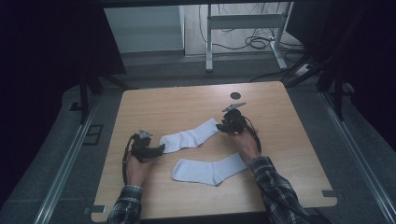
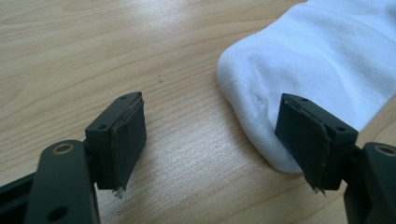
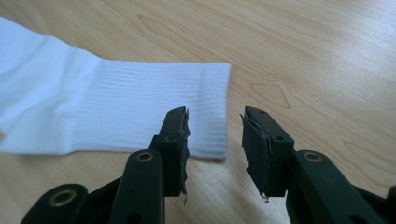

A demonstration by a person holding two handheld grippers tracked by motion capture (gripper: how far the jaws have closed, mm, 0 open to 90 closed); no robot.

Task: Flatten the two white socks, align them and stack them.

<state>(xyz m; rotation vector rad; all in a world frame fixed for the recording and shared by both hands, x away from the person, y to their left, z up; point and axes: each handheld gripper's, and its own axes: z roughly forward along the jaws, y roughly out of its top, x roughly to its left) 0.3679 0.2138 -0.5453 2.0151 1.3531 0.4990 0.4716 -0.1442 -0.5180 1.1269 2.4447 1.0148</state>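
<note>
Here the wooden bench (image 1: pixel 289 154) carries two white socks. The upper sock (image 1: pixel 189 136) lies between both tools: the left tool (image 2: pixel 210 140) stands released at its toe, while the right tool (image 3: pixel 215 140), seemingly unclenched, straddles its cuff edge.

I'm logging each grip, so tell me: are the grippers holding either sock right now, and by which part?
Nothing is held. The left gripper stands open at the toe of the far sock; the right gripper is open over its cuff edge, pads not pressing it.
</note>
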